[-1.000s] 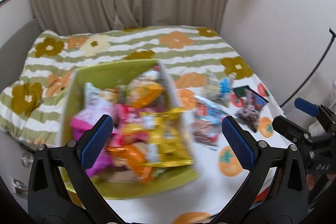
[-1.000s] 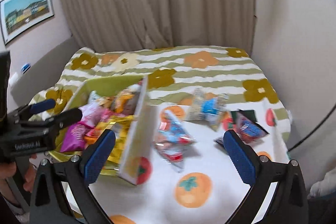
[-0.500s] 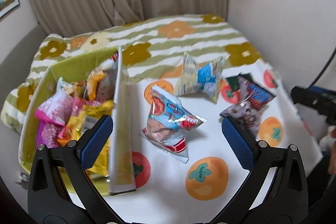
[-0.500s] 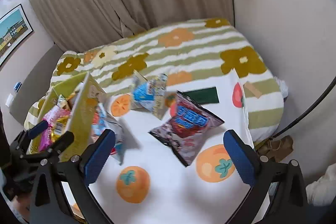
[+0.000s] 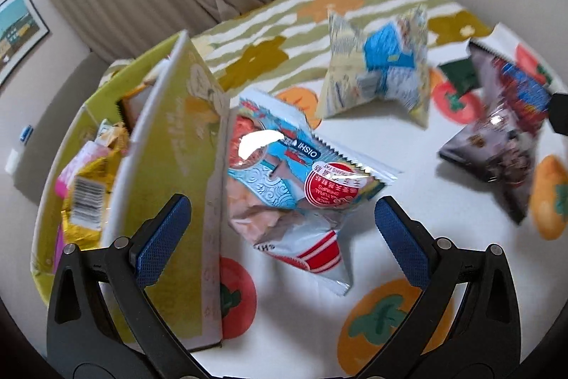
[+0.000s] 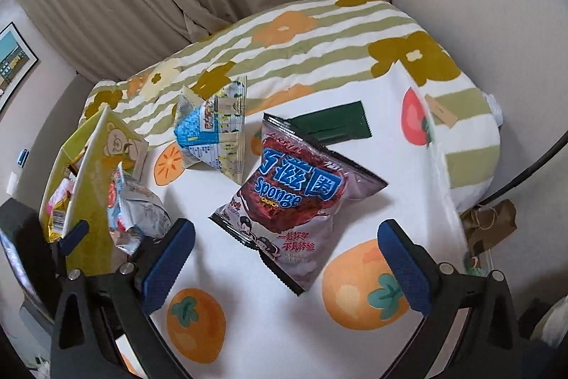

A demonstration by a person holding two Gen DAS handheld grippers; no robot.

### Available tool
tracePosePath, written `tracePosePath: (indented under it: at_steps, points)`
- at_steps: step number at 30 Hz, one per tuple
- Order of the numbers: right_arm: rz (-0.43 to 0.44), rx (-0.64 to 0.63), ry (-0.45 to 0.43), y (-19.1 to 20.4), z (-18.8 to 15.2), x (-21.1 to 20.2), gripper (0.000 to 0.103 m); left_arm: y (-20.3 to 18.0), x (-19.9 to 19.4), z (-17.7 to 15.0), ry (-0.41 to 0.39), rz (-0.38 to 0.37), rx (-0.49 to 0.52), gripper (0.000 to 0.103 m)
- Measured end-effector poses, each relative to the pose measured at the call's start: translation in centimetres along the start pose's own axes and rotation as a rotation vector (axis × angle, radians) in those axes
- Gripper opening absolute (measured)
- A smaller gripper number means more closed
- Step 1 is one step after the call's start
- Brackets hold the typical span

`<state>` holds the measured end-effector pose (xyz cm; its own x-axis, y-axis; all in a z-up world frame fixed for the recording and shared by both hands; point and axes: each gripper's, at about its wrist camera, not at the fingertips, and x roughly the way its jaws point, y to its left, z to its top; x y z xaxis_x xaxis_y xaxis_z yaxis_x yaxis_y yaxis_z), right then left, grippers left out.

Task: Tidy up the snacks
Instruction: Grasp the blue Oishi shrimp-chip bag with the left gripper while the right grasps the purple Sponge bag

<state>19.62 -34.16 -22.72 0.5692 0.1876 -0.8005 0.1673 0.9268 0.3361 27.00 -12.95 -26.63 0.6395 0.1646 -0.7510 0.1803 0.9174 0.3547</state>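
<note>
Both grippers hang over the bed (image 6: 383, 173) with jaws spread wide and nothing between them: the left gripper (image 5: 280, 237) above a blue-and-red shrimp chip bag (image 5: 284, 180) that lies against the side of the green box (image 5: 174, 173), the right gripper (image 6: 284, 258) above a maroon Sponge Crunch bag (image 6: 294, 198) near the middle of the fruit-print cloth. The box, at the bed's left edge, holds several snack packets (image 5: 85, 194). A pale blue-and-cream bag (image 6: 213, 130) stands toward the far side, beside a dark green flat packet (image 6: 333, 125).
</note>
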Motion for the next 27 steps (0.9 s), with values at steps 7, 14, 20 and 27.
tracePosePath:
  at_steps: [7, 14, 20, 27]
  points:
    - [0.032, 0.119, 0.023, -1.4, 0.4, 2.5, 0.103, -0.8, 2.2, 0.9, 0.007, 0.009, 0.058, 0.103]
    - [0.045, 0.201, 0.041, -2.2, 0.7, 4.1, 0.103, -0.8, 4.1, 1.5, 0.059, -0.032, 0.066, 0.091]
    - [0.037, 0.231, 0.056, -2.4, 0.6, 5.2, 0.103, 0.3, 5.8, 1.2, 0.135, -0.118, 0.029, 0.079]
    - [0.055, 0.278, 0.055, -2.7, 0.5, 6.3, 0.103, 0.6, 5.6, 1.4, 0.146, -0.173, 0.051, 0.063]
